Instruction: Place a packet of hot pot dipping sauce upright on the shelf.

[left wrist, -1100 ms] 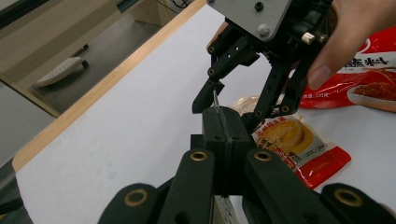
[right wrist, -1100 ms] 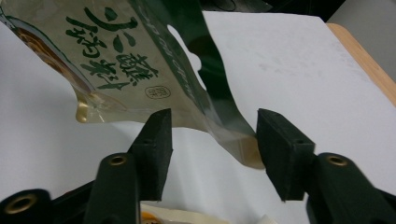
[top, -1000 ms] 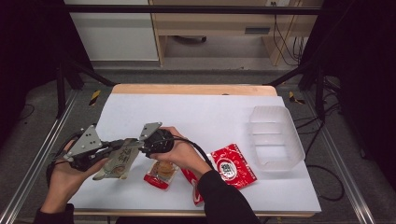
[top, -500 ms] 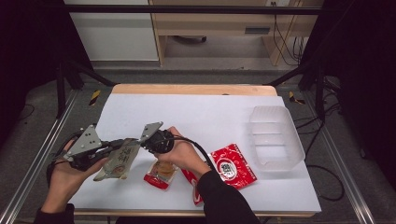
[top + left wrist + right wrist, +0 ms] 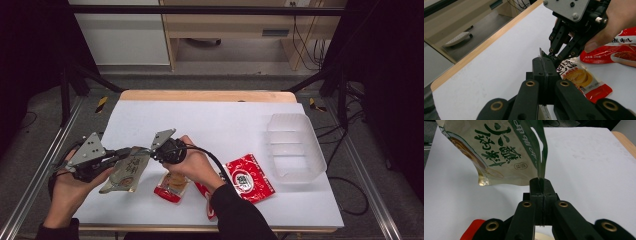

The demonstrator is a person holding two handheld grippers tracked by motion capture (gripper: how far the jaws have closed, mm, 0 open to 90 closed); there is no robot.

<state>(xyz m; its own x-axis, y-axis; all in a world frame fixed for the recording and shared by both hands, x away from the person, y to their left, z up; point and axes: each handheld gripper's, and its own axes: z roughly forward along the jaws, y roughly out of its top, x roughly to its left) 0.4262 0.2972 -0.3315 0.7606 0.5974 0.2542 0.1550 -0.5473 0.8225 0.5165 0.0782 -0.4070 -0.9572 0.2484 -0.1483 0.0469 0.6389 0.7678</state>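
A: Holding what, lower left of the high view?

B: Gripping one beige sauce pouch (image 5: pixel 126 171) from both sides, lifted off the white table (image 5: pixel 215 120). Left gripper (image 5: pixel 117 156) clamped tight on its top edge; right gripper (image 5: pixel 150 151) having just been closing, now pinching the torn strip (image 5: pixel 539 150).

A: Tearing well how?

B: Probably keeping both grips firm and close together, pulling apart steadily along the notch, staying above the red packets (image 5: pixel 250 178).

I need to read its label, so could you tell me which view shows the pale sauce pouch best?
The right gripper view: the pale sauce pouch hangs close, print legible. The high view shows it small; the left gripper view shows its edge.
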